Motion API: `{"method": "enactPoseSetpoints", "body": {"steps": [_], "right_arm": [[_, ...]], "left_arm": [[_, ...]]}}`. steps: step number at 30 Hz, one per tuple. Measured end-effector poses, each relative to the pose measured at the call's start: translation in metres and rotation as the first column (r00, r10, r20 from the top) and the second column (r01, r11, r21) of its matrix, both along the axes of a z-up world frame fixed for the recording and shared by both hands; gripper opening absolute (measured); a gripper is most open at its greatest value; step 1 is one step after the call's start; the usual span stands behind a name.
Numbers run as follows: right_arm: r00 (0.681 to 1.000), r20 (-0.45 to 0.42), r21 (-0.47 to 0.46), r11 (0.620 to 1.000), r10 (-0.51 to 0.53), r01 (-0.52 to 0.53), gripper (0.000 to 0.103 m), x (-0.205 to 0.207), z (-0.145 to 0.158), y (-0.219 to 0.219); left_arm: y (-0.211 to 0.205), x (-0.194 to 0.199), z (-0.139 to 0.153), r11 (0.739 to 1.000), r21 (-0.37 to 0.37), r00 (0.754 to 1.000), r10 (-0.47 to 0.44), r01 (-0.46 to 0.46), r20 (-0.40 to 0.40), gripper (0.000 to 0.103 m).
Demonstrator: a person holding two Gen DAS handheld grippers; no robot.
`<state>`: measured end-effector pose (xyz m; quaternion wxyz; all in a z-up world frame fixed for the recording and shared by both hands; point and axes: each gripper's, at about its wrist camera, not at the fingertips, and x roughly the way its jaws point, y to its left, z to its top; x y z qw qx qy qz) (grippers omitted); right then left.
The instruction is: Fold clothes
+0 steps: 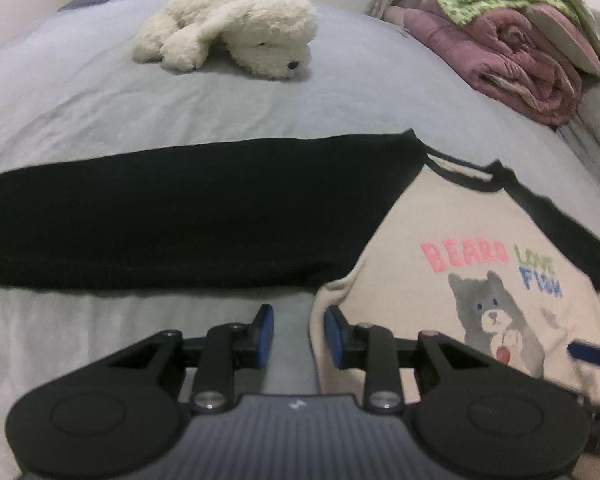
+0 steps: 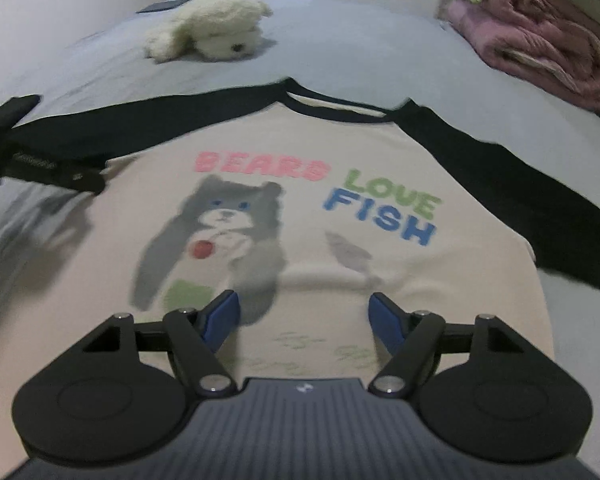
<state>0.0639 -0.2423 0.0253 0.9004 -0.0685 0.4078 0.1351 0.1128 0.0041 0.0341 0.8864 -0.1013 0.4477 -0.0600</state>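
Raglan shirt [image 2: 380,272] spread flat on the bed [image 1: 180,96], print side up.
The left gripper [image 1: 299,334] hangs empty, partly open, at the shirt's side edge below its black sleeve [image 1: 180,216]; the right gripper [image 2: 304,320] hangs wide open, empty, over the shirt's lower front. A plush dog [image 1: 228,30] lies beyond the shirt's collar.

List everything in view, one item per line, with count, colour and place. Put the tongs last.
shirt: one, cream body with black sleeves and a bear print, spread flat on the bed.
plush toy: one, white, far side of the bed beyond the shirt.
folded blankets: one pile, pink-mauve with a green patterned piece on top, far right.
bed sheet: one, pale grey-blue, under everything.
left tongs: one, black with blue pads, open, at the shirt's side edge.
right tongs: one, black with blue pads, open, over the shirt's lower front.
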Motion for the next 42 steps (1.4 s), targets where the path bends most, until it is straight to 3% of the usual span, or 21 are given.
{"method": "enactPoseSetpoints", "body": {"steps": [3,10,15,18,21,23,27,29,31,34,37,38,39,40,41,42], "right_arm": [[1.0,0.027,-0.004,1.0,0.004,-0.003,0.075,-0.004,0.007,0.0],[0.998,0.054,0.005,1.0,-0.028,0.027,0.075,-0.007,0.016,-0.007],[0.997,0.06,-0.011,0.999,-0.042,0.043,0.075,-0.007,0.015,-0.01],[0.997,0.059,-0.02,0.998,-0.052,0.054,0.075,-0.006,0.013,-0.013],[0.997,0.059,-0.027,0.998,-0.053,0.055,0.075,-0.006,0.012,-0.014],[0.997,0.059,-0.039,0.998,-0.052,0.054,0.075,-0.006,0.01,-0.013],[0.997,0.065,-0.07,0.996,-0.046,0.051,0.075,-0.007,0.008,-0.009],[0.997,0.071,-0.087,0.995,-0.043,0.049,0.075,-0.007,0.007,-0.007],[0.996,0.076,-0.103,0.994,-0.039,0.047,0.075,-0.007,0.006,-0.005],[0.996,0.083,-0.099,0.994,-0.042,0.05,0.075,-0.008,0.006,-0.003],[0.995,0.089,-0.101,0.994,-0.038,0.047,0.075,-0.008,0.007,-0.002],[0.995,0.091,-0.104,0.994,-0.036,0.045,0.075,-0.009,0.007,-0.001],[0.995,0.092,-0.106,0.993,-0.035,0.045,0.075,-0.009,0.007,0.0],[0.995,0.094,-0.106,0.993,-0.036,0.046,0.075,-0.009,0.008,0.0],[0.995,0.097,-0.104,0.993,-0.038,0.048,0.075,-0.009,0.009,0.0],[0.994,0.101,-0.102,0.993,-0.041,0.052,0.075,-0.009,0.01,-0.001]], "left_arm": [[0.013,-0.002,-0.001,0.997,-0.059,0.999,0.045,-0.046,-0.024,0.029],[0.039,0.0,0.001,0.989,-0.084,0.992,0.118,-0.121,-0.044,0.027],[0.078,0.0,0.0,0.956,-0.138,0.965,0.25,-0.259,-0.077,0.027],[0.112,-0.005,-0.001,0.907,-0.181,0.924,0.368,-0.381,-0.105,0.026],[0.155,-0.018,-0.005,0.795,-0.281,0.843,0.512,-0.537,-0.163,0.026],[0.178,-0.027,-0.003,0.727,-0.31,0.789,0.587,-0.612,-0.181,0.026],[0.208,-0.042,0.013,0.67,-0.227,0.699,0.711,-0.707,-0.08,0.042],[0.224,-0.05,0.007,0.603,-0.282,0.651,0.749,-0.746,-0.122,0.044],[0.237,-0.054,0.0,0.555,-0.342,0.627,0.763,-0.759,-0.153,0.044],[0.243,-0.052,-0.004,0.526,-0.372,0.604,0.787,-0.765,-0.13,0.052],[0.239,-0.047,-0.005,0.521,-0.405,0.608,0.785,-0.751,-0.117,0.072],[0.238,-0.045,-0.004,0.523,-0.408,0.608,0.786,-0.749,-0.108,0.072],[0.237,-0.044,-0.003,0.526,-0.405,0.608,0.787,-0.748,-0.099,0.071],[0.237,-0.042,-0.003,0.533,-0.401,0.609,0.789,-0.746,-0.085,0.063],[0.237,-0.042,-0.004,0.541,-0.398,0.612,0.788,-0.741,-0.069,0.052],[0.237,-0.041,-0.006,0.547,-0.399,0.618,0.784,-0.735,-0.064,0.032]]}}
